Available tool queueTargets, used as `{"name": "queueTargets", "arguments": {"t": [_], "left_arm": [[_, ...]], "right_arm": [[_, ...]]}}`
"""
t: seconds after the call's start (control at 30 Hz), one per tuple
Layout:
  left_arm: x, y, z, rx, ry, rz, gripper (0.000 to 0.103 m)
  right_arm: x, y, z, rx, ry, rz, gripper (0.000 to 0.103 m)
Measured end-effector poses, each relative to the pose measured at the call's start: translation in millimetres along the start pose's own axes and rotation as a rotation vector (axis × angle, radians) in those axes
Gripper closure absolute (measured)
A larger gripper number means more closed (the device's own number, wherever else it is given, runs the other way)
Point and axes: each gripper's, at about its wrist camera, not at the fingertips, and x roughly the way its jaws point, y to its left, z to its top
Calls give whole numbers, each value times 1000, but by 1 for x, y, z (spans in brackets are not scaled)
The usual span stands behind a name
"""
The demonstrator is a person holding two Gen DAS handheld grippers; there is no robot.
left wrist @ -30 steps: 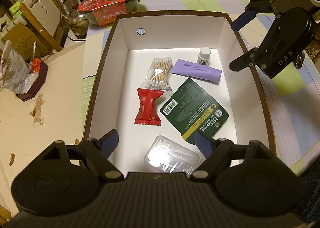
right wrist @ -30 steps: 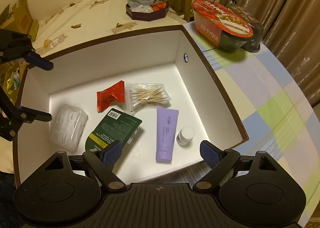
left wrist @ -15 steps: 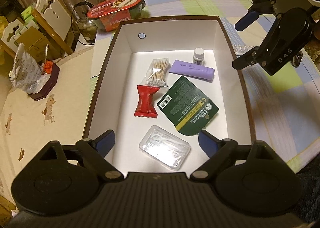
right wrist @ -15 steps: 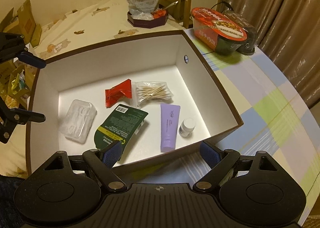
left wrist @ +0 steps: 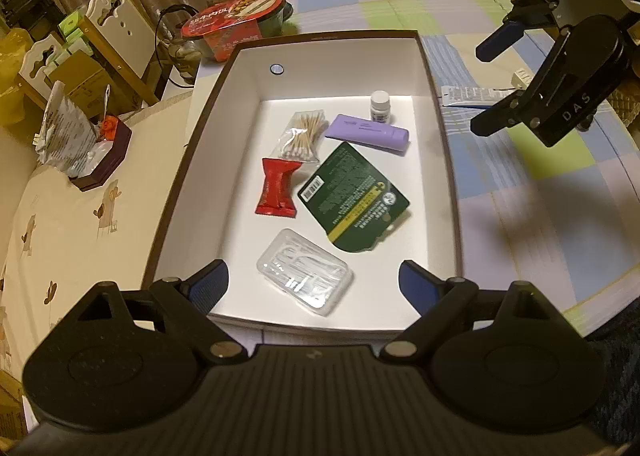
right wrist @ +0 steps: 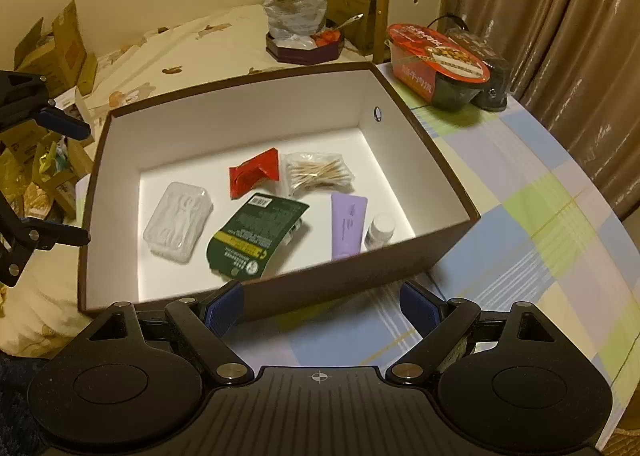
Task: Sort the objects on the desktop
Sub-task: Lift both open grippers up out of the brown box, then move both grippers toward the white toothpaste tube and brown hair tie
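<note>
A brown box (left wrist: 448, 160) with white inner walls is seen in the middle of both views, set on a table (left wrist: 560, 192) covered in a pastel checked cloth. Six items are laid on the box floor. In the left wrist view, a clear plastic case (left wrist: 305, 271) is found lowest in the frame, nearest the camera. A dark green pouch (left wrist: 354, 196) lies just above and to its right, tilted, with a barcode at its upper left corner. A red sachet (left wrist: 278, 187) is placed to the left of the pouch, apart from it. A bag of cotton swabs (left wrist: 304, 134) sits above the sachet, its lower edge touching or overlapping the sachet's top. A purple tube (left wrist: 368, 135) lies on its side at upper right, and a small white bottle (left wrist: 380, 107) stands upright just behind it.

The left tongs (left wrist: 314, 280) are held apart above the near end of the box, with nothing between the blue pads. The right tongs (right wrist: 322, 302) are also held apart and empty, low in the right wrist frame, outside the near wall of the box.

A red-lidded instant noodle bowl (right wrist: 438, 64) stands on the table beyond the box, at upper right of the right wrist view.
</note>
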Motion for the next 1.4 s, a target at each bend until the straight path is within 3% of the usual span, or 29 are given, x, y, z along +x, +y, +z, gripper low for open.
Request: {"name": "queueTargets", "arguments": {"t": [1.0, 1.27, 1.4], "left_arm": [[-30, -80, -28, -112, 35, 48, 9], [-32, -108, -26, -127, 39, 39, 9], [-28, -123, -21, -113, 37, 19, 9]], "right_arm": [[-43, -14, -68, 14, -27, 126, 15], [-56, -31, -97, 32, -31, 129, 15], [-67, -45, -117, 59, -40, 88, 15]]}}
